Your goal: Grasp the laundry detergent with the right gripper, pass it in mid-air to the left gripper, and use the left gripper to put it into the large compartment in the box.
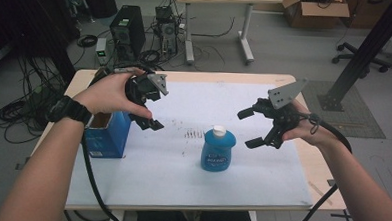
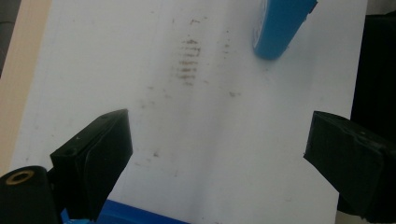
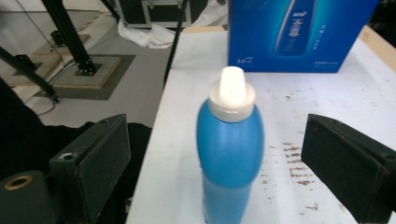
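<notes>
One blue plastic bottle with a white cap (image 1: 218, 150) stands upright on the white sheet covering the desk (image 1: 261, 178), near the middle of it. In the right gripper view the bottle (image 3: 229, 140) sits squarely between the two black fingers (image 3: 348, 165), with clear space on either side. The right gripper (image 1: 256, 128), held just right of the bottle and above the desk, has its fingers spread and grasps nothing. The left gripper (image 1: 151, 116), left of the bottle, is likewise released; its own view shows its fingers (image 2: 93, 154) wide apart over bare sheet, the bottle (image 2: 280, 25) at the top edge. One blue cardboard box (image 1: 105, 134) stands well left of the bottle. The bottle looks tall and narrow-based, so a finger brushing it on approach could probably tip it; closing on the rounded shoulder might let it slip.
</notes>
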`<control>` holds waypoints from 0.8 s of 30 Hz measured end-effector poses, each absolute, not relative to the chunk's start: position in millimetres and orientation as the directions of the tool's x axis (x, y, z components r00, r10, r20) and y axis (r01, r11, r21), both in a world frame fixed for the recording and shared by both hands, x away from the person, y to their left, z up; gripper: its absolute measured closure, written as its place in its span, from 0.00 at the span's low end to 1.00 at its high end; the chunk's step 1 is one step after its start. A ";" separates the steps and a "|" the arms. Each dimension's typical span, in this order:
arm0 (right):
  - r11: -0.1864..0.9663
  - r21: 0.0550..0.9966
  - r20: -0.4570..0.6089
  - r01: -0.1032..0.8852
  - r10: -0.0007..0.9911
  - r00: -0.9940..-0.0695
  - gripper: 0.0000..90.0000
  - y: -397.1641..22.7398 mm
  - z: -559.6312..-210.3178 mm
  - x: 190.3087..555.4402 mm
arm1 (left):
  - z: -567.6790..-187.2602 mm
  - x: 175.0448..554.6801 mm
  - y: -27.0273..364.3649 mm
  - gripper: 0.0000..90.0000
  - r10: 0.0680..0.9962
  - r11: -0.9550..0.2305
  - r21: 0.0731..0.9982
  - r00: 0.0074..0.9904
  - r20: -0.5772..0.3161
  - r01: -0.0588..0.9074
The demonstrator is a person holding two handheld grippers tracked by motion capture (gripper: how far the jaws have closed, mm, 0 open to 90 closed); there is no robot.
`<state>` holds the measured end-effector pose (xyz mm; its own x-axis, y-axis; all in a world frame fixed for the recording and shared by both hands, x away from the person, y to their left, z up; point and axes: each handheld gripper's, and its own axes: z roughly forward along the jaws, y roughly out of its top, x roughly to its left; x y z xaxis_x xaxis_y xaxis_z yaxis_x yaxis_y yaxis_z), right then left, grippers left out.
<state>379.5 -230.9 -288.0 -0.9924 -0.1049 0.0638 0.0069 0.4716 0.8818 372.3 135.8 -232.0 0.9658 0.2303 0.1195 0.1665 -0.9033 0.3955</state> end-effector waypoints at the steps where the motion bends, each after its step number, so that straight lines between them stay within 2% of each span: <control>1: 0.469 0.883 0.069 0.013 -0.102 -0.992 0.09 -230.9 -289.9 380.9 | -232.1 372.2 135.4 0.09 0.231 -0.904 0.393 0.966 0.118 0.168; 24: 0.467 0.881 0.128 0.077 -0.077 -0.989 0.10 -219.1 -341.2 392.0 | -231.8 372.0 135.5 0.09 0.240 -0.900 0.399 0.964 0.114 0.177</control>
<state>392.0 -219.1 -341.2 -0.9887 -0.0774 0.1280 0.0775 0.4671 0.8808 372.0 135.5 -231.8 0.9640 0.2403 0.1142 0.1771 -0.8998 0.3987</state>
